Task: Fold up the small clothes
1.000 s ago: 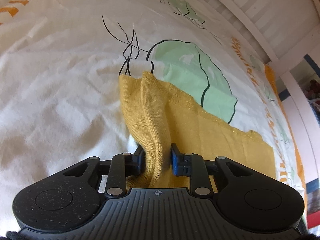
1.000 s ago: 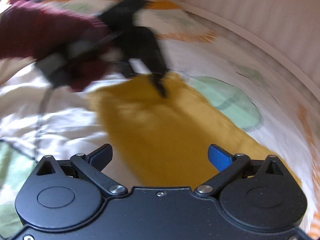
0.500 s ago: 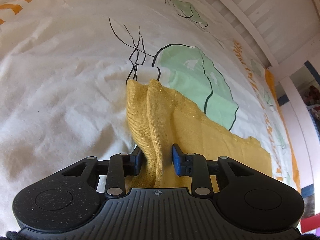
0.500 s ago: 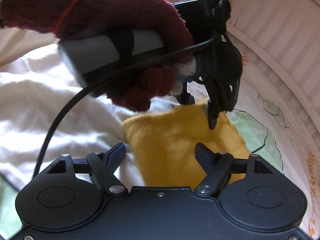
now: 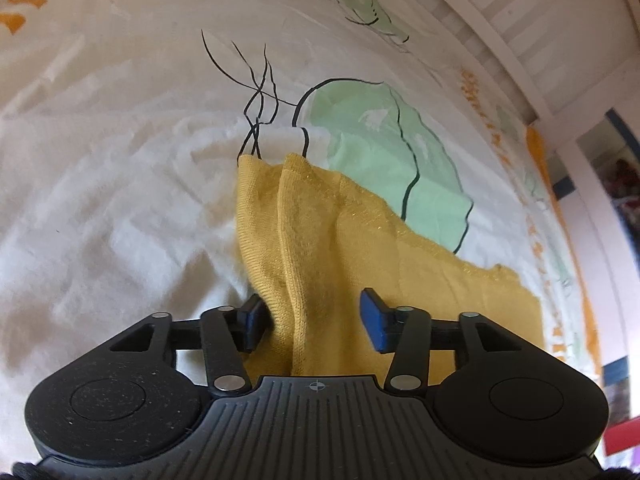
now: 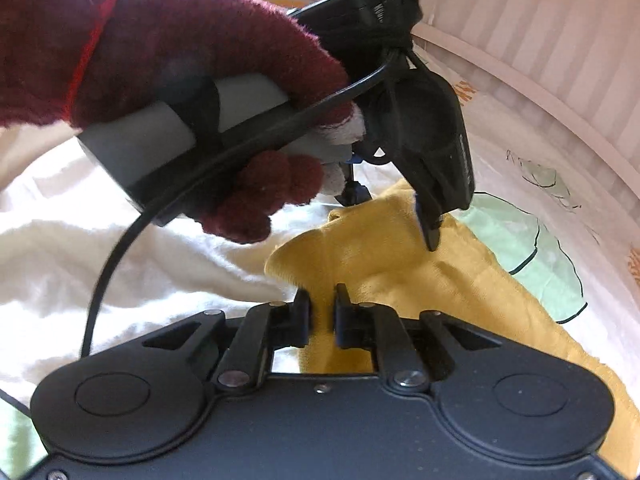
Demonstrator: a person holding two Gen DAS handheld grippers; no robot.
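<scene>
A small yellow knit garment (image 5: 360, 248) lies folded on a white printed bedsheet (image 5: 120, 184). My left gripper (image 5: 314, 322) is open, its jaws spread either side of a raised fold of the garment. In the right wrist view the garment (image 6: 400, 264) shows again, and my right gripper (image 6: 322, 316) is shut on its near edge. The left gripper (image 6: 396, 212) hangs over the garment's far corner there, held by a hand in a maroon glove (image 6: 180, 60).
The sheet carries a green leaf print (image 5: 384, 160) beside the garment. A striped white bed rail (image 6: 540, 40) curves along the far side. A black cable (image 6: 120, 248) trails from the left gripper's handle. Rumpled white bedding (image 6: 120, 264) lies at left.
My left gripper has opened and let go of the garment's fold. My right gripper has closed onto the garment's near edge.
</scene>
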